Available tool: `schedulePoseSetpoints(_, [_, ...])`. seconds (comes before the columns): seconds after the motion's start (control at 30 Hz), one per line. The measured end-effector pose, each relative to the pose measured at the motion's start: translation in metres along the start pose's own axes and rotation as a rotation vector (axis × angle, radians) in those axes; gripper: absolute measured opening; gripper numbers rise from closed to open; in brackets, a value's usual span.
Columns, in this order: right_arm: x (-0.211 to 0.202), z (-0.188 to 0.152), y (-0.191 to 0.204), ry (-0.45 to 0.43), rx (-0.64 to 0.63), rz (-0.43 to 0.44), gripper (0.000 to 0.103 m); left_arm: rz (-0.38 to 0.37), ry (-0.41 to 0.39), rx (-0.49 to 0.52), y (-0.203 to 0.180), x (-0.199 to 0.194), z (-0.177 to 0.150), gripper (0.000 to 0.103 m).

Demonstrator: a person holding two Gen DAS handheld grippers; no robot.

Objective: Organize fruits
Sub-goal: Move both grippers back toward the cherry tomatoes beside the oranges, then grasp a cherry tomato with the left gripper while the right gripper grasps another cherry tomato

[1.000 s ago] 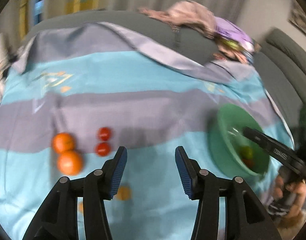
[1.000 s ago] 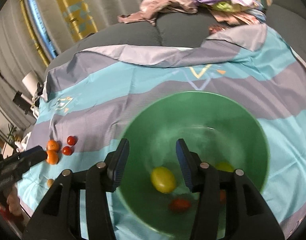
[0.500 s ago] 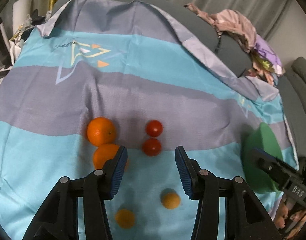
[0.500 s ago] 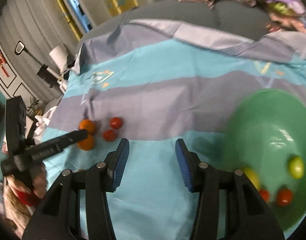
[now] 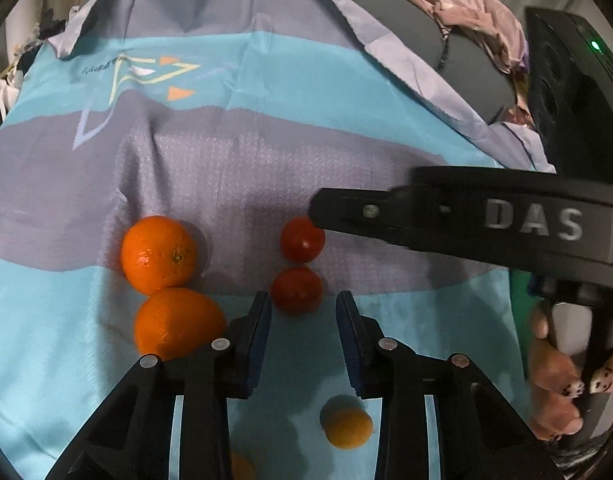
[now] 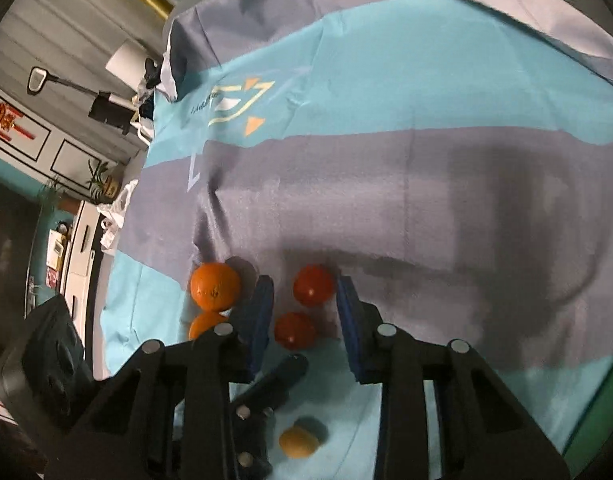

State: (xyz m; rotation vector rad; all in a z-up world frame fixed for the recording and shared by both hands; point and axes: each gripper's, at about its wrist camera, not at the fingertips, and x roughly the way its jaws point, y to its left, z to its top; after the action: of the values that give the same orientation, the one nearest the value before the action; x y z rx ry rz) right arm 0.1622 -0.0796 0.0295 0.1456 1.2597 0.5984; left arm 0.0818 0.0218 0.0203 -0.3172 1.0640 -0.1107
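Both grippers are closing in on the fruit cluster, having left the green bowl (image 6: 610, 412) behind since a second ago. The right gripper (image 6: 305, 308), jaws apart and holding nothing, is bracketing the far tomato (image 6: 313, 285), with the near tomato (image 6: 295, 330) just at its 7 o'clock. The left gripper (image 5: 303, 316), also spread and empty, is aiming at that near tomato (image 5: 296, 289) at its 12 o'clock. Two oranges (image 5: 159, 254) are lying at 9 o'clock, and small orange fruits (image 5: 348, 427), perhaps kumquats, sit nearer. The tomatoes are looking light, smooth and easily bruised, so a gentle pinch across the widest middle seems wisest.
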Motion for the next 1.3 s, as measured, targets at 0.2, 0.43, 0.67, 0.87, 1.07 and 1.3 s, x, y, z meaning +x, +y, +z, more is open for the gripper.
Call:
schedulePoseSetpoints(0.2, [0.019,0.002,0.000,0.042,-0.016,-0.009,0.033,-0.014,-0.017,-0.010,0.003,0.001,-0.001,0.029])
schedulePoseSetpoints(0.43, [0.029,0.003,-0.001,0.044,-0.033,-0.031,0.030,-0.027,-0.023,-0.007,0.000,0.004,-0.001,0.026])
schedulePoseSetpoints(0.67, [0.020,0.001,-0.008,0.015,-0.017,-0.042,0.027,-0.081,-0.027,-0.021,0.002,0.005,0.000,0.023])
schedulePoseSetpoints(0.87, [-0.020,-0.012,-0.019,-0.064,-0.012,-0.061,0.027,-0.087,-0.027,-0.040,0.000,0.005,0.002,0.017])
schedulePoseSetpoints(1.07, [-0.054,-0.039,-0.031,-0.126,0.010,-0.075,0.027,-0.105,-0.039,-0.008,-0.009,-0.002,-0.002,0.017])
schedulePoseSetpoints(1.3, [-0.082,-0.078,-0.044,-0.183,0.037,-0.071,0.027,-0.145,-0.050,-0.040,0.001,-0.010,0.004,0.017])
